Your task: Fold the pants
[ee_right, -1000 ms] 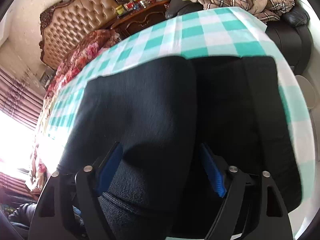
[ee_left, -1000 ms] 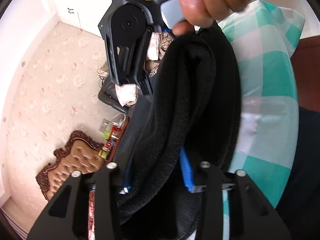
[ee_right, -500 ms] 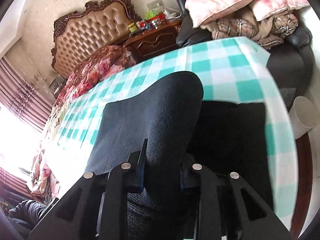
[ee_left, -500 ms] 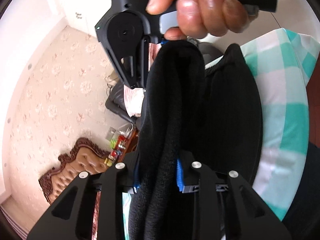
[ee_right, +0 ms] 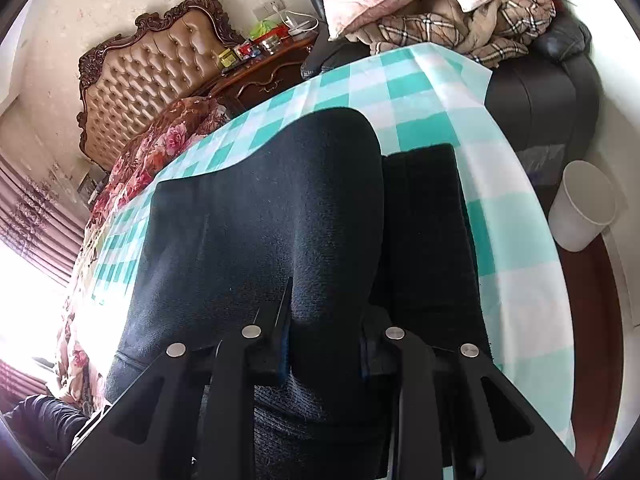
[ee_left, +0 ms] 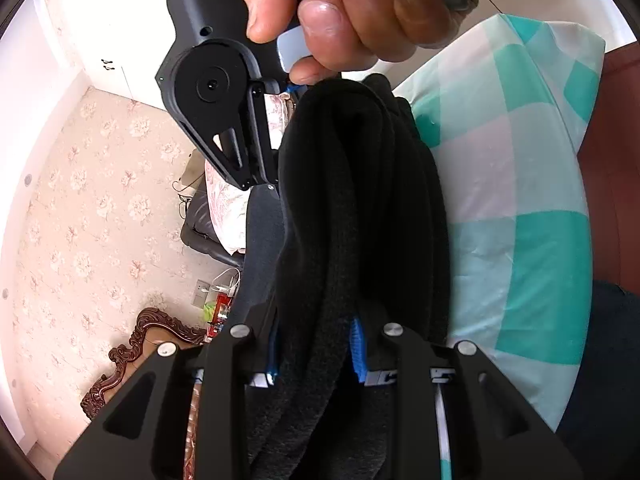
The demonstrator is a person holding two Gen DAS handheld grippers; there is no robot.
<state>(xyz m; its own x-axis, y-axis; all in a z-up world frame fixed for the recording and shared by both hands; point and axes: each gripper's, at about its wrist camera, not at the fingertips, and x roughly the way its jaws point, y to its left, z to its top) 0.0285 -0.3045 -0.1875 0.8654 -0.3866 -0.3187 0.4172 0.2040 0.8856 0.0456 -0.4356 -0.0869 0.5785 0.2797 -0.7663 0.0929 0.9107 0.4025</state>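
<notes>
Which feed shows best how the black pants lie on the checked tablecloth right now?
The right wrist view: the black pants spread across the checked tablecloth, one fold raised into the right gripper. In the left wrist view the pants are only a bunched ridge running between the left gripper and the right gripper.

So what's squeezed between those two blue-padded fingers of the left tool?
A thick bunch of the black knit pants, clamped by the left gripper, seen in the left wrist view.

Two close wrist views, pants (ee_left: 360,208) shared
</notes>
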